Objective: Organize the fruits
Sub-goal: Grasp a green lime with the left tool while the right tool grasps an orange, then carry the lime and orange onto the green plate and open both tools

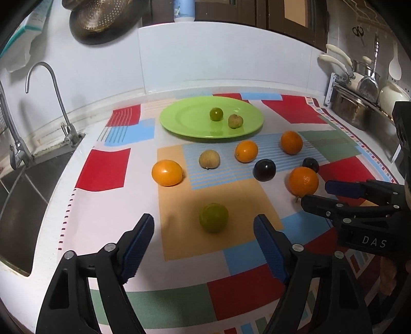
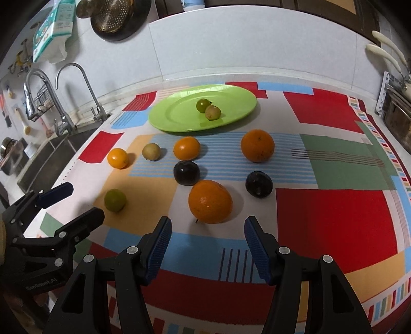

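Observation:
A green lime (image 1: 213,217) (image 2: 115,200) lies on the patterned cloth just beyond my left gripper (image 1: 203,221) (image 2: 86,200), whose jaws stand open around it without touching. My right gripper (image 2: 208,222) (image 1: 317,192) is open too, its tips just short of a large orange (image 2: 210,201) (image 1: 303,180). Farther back sits a green plate (image 1: 179,123) (image 2: 174,115) holding a small green fruit (image 1: 216,114) and a brownish one (image 1: 235,121). Three more oranges, two dark plums (image 1: 264,169) (image 1: 310,164) and a tan fruit (image 1: 209,159) are scattered in between.
A sink (image 1: 15,205) with a curved tap (image 1: 51,77) drops off at the left edge of the counter. Pots and utensils on a rack (image 1: 359,102) crowd the right. A white wall runs behind the plate, with a colander (image 1: 102,20) hanging on it.

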The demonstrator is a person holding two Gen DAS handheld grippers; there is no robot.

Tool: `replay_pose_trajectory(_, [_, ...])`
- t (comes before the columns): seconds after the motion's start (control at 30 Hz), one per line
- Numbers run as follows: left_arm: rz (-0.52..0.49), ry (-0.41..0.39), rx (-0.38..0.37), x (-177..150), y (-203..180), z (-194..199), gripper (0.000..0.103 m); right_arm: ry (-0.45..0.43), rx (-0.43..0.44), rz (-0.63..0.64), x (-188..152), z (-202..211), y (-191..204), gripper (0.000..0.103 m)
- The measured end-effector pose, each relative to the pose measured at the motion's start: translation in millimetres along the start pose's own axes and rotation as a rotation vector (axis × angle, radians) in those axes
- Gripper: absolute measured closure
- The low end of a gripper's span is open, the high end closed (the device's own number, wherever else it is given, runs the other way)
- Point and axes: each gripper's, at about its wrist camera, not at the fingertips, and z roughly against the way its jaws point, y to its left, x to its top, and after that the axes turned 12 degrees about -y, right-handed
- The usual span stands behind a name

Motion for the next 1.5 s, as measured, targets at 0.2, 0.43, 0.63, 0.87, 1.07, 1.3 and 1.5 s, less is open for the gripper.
replay_pose_trajectory(0.2, [0.022, 0.028, -0.019, -1, 1, -13, 0.039, 0.01, 0.008, 0.002, 0, -9, 0, 0.044])
replay_pose_trajectory(0.43, [0.052, 0.061, -0.047, -1, 1, -25, 0.054, 0.008, 0.025, -0.015, 3, -16, -2, 0.05])
replay_pose_trajectory(0.63, [0.053, 0.076, -0.064, -2, 2, -29, 0.069, 0.018, 0.036, -0.023, 4, -22, -1, 0.057])
replay_pose_trajectory(0.87, [0.057, 0.088, -0.074, -3, 1, -31, 0.074, 0.013, 0.03, -0.015, 3, -22, -2, 0.06])
replay_pose_trajectory(1.07, [0.051, 0.079, -0.085, -1, -1, -27, 0.074, 0.011, 0.03, -0.019, 4, -22, -3, 0.062])
replay_pose_trajectory(1.3, [0.043, 0.053, -0.091, 7, -3, -18, 0.074, -0.001, 0.039, -0.011, 4, -15, 0, 0.063])
replay_pose_trajectory(1.5, [0.038, 0.027, -0.096, 14, -4, -8, 0.074, -0.024, 0.049, -0.003, 8, -7, 3, 0.063])
